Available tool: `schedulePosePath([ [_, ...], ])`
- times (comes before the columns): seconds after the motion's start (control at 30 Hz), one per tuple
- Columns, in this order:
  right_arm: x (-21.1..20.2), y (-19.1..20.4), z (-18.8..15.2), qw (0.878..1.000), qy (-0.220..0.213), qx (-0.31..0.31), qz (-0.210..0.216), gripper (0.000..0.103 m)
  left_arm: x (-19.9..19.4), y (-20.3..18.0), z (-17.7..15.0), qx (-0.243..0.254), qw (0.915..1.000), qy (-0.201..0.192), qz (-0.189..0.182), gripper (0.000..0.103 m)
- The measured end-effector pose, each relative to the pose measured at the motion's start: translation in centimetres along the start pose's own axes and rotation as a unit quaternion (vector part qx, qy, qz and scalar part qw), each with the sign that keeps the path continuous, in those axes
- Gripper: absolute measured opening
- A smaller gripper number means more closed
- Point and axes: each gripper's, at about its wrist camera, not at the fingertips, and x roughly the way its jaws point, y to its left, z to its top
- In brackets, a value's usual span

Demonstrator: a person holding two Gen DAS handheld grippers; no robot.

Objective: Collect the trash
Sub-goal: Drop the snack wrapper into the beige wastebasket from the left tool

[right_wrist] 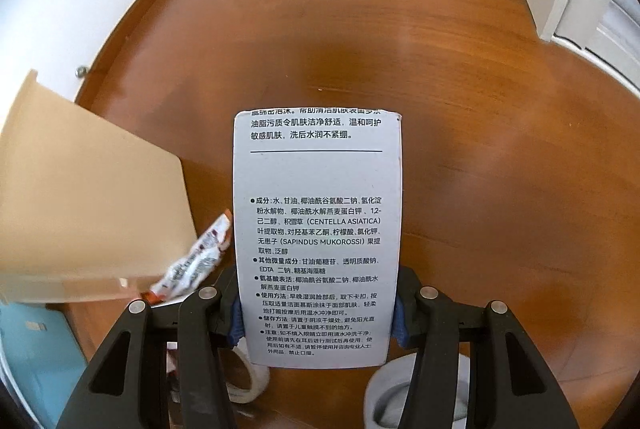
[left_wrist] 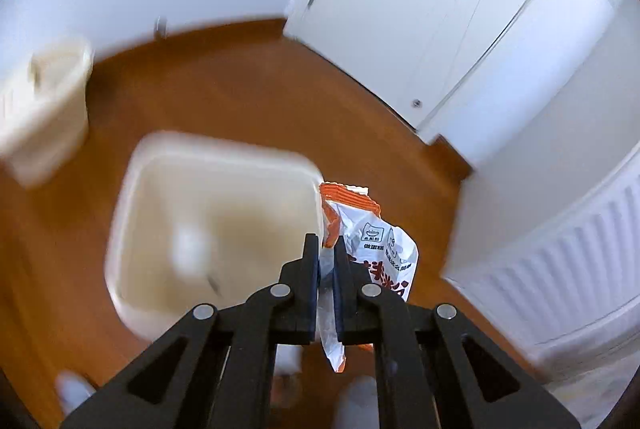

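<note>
My left gripper is shut on a crumpled orange-and-white snack wrapper, which hangs above the floor at the right rim of an open cream bin. The bin is blurred, and a pale scrap lies inside it. My right gripper is shut on a tall pale grey carton printed with black text, held upright over the wooden floor. A beige bin wall fills the left of the right wrist view. An orange-and-white wrapper shows at its lower corner, and what holds it is hidden.
A second cream bin stands by the white wall at the left. A white door and a radiator line the right side. On the floor below lie a tape roll, a grey rounded object and a blue item.
</note>
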Motion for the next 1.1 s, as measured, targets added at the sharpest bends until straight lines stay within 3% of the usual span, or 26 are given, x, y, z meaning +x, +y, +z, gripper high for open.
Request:
schedulePosePath([
  [0.1,-0.3,-0.1,-0.1,1.000,0.002,0.000,0.008,0.056,6.4,1.7,2.5,0.034,0.9956,0.043,0.076,0.006],
  [0.17,-0.7,-0.2,-0.1,1.000,-0.002,-0.001,0.007,0.056,10.6,3.1,1.8,0.040,0.9893,0.086,0.111,0.006],
  [0.3,-1.1,-1.0,0.1,1.000,-0.007,-0.003,0.002,0.056,15.0,5.4,-0.3,0.022,0.9753,0.157,0.154,0.006],
  [0.43,-1.1,-1.0,0.4,1.000,-0.009,-0.017,-0.007,0.056,18.1,6.0,-1.2,0.029,0.9540,0.228,0.192,0.006],
  [0.6,-1.1,-0.4,0.7,1.000,-0.016,-0.017,-0.005,0.056,19.1,5.6,-1.0,0.036,0.9515,0.240,0.190,0.010],
  [0.67,-1.4,-0.1,0.5,1.000,-0.018,-0.023,-0.002,0.056,19.0,6.0,-1.0,0.030,0.9533,0.240,0.181,0.024],
  [0.73,-1.8,0.1,0.6,0.999,-0.020,-0.034,0.000,0.056,18.7,6.4,-1.0,0.010,0.9589,0.231,0.165,0.070],
  [0.93,-5.7,2.9,3.6,0.994,-0.066,-0.085,0.018,0.056,9.8,5.6,-0.9,-0.036,0.9890,0.106,0.096,0.074],
  [1.0,-9.1,5.9,5.3,0.984,-0.112,-0.132,0.038,0.056,6.1,5.9,-2.1,-0.052,0.9924,0.054,0.098,0.074],
  [1.1,-13.6,10.9,7.2,0.964,-0.161,-0.201,0.072,0.056,2.2,7.6,-5.2,-0.104,0.9881,0.007,0.114,0.075],
])
